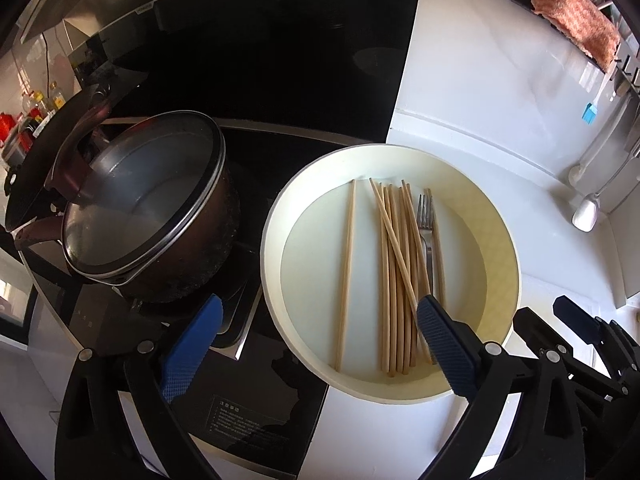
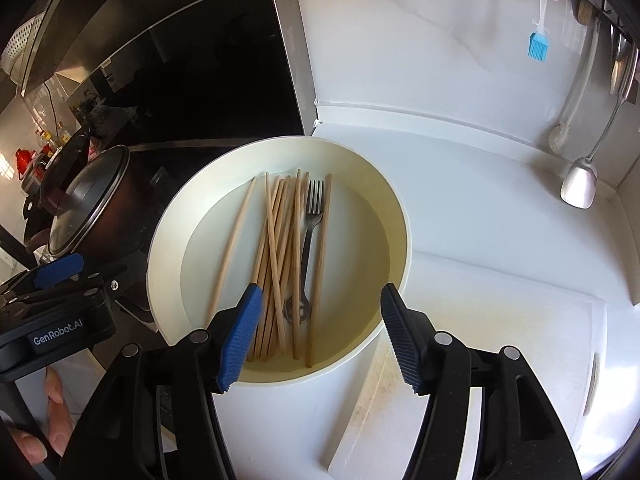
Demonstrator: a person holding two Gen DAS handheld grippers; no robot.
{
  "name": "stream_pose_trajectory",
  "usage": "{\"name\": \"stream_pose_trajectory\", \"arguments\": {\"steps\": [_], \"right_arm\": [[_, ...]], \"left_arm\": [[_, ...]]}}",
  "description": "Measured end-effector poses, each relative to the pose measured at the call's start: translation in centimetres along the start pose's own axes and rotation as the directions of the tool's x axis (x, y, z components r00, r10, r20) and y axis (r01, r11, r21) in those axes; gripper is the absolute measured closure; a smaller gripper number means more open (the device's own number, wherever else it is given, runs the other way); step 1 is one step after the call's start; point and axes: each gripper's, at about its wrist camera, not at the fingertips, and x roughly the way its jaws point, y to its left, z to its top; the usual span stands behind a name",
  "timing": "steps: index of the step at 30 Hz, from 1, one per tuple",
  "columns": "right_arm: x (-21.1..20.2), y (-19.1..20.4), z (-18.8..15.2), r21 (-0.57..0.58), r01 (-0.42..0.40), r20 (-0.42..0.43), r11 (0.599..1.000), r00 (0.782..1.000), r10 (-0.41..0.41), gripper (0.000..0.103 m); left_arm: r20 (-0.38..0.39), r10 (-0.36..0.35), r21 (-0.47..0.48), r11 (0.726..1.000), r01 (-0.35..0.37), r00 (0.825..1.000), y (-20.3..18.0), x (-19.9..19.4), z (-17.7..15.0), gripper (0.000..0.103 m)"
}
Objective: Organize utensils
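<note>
Your left gripper (image 1: 320, 320) and right gripper (image 2: 320, 312) both hover with jaws wide and empty above the bowl (image 2: 400, 216) holding chopsticks (image 2: 280, 256) and a fork (image 2: 310, 232).

The white counter (image 2: 460, 216) lies bare to the right of the round basin (image 2: 400, 216) in the right wrist view, free up to the back wall, where a ladle (image 2: 580, 184) and a brush (image 2: 538, 46) hang at the upper right. Left of the basin a lidded pot (image 1: 160, 216) stands close by on the black stove (image 1: 256, 380), blocking that side. Inside the basin, chopsticks (image 1: 394, 272) and a fork (image 1: 426, 236) cover the middle; its right floor is bare.
</note>
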Motion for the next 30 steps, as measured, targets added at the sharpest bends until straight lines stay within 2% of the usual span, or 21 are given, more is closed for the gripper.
{"name": "stream_pose_trajectory", "arguments": {"steps": [30], "right_arm": [[-1.7, -0.2, -0.2, -0.003, -0.01, 0.009, 1.0, 1.0, 0.01, 0.042]], "left_arm": [[0.025, 0.022, -0.004, 1.0, -0.022, 0.999, -0.5, -2.1, 0.0, 0.007]]}}
